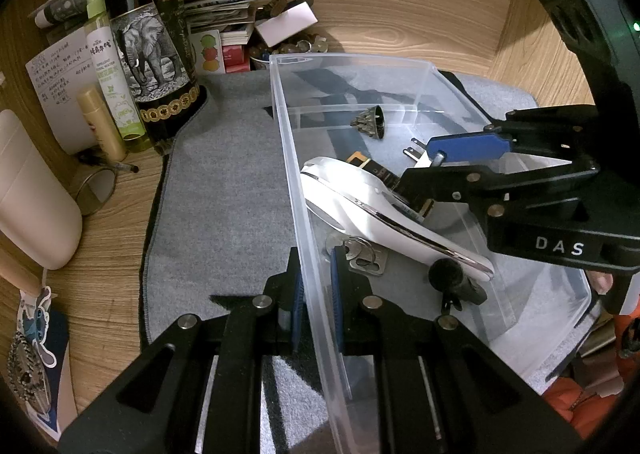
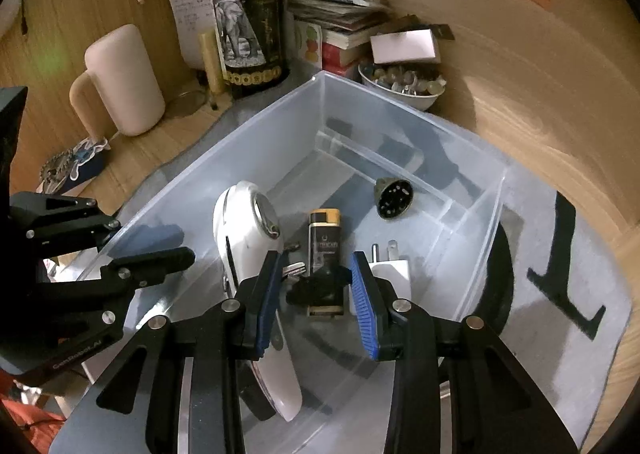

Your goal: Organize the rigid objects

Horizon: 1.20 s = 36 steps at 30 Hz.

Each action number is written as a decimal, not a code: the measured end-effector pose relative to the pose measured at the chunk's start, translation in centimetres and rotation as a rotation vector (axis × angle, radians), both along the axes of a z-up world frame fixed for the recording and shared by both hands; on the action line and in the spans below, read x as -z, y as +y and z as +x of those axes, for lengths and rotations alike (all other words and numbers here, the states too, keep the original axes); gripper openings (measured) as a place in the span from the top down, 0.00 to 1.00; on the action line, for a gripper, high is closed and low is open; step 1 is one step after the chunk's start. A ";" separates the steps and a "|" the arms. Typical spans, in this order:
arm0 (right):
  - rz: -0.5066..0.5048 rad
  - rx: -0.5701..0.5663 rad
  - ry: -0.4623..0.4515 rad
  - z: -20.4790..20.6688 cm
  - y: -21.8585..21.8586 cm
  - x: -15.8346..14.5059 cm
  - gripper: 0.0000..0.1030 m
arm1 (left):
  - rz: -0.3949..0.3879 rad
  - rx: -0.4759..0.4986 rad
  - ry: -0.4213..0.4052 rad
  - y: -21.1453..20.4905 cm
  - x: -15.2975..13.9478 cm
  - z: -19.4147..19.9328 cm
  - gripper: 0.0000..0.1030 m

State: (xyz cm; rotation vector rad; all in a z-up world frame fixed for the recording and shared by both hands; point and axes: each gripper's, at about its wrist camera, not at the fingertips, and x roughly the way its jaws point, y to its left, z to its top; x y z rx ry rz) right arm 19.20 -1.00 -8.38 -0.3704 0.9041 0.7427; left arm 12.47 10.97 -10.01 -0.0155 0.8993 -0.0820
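along the back of the wooden desk point(image 1: 120, 222) a crowd of things hems in the grey mat point(image 1: 224, 190): a dark bottle point(image 1: 150, 34) with an elephant label, a pale green spray bottle point(image 1: 108, 70), a stack of books point(image 2: 340, 26), a white bowl point(image 2: 400, 88) of small bits, and a pink jug point(image 2: 120, 78) off to the left. on the mat stands the clear plastic bin point(image 1: 400, 66), and its contents lie close together on the floor of the main compartment: a white handheld device point(image 2: 248, 238) lying lengthwise, a black and gold lighter point(image 2: 325, 250) just beside it, a white plug point(image 2: 390, 266) with its prongs pointing toward the far wall, a dark cone-shaped piece point(image 2: 392, 198) near the inner divider, and keys point(image 1: 362, 254) partly under the white device. a small black clip-like thing point(image 1: 456, 282) lies by the device's narrow end. open floor remains along the bin's far compartments and right side. the left gripper point(image 1: 314, 306) straddles the bin's near wall, one blue pad inside and one outside, pinching the wall between them. the right gripper point(image 2: 314, 286) reaches down into the bin from the opposite side, its blue pads spread apart on either side of the lighter's near end; whether they touch it cannot be told.
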 end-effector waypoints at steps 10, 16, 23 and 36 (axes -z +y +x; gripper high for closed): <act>0.069 0.050 -0.048 -0.2 -1.2 -1.7 0.39 | 0.000 0.000 0.000 0.0 0.0 0.0 0.89; 0.135 0.125 -0.123 -0.1 -3.3 -4.0 0.26 | 0.000 0.000 0.000 0.0 0.0 0.0 0.89; 0.176 0.270 -0.181 0.9 -7.3 -5.4 0.20 | 0.000 0.000 0.000 0.0 0.0 0.0 0.89; 0.107 0.492 -0.035 3.2 -13.8 0.9 0.20 | 0.002 0.000 0.001 0.0 0.0 0.0 0.89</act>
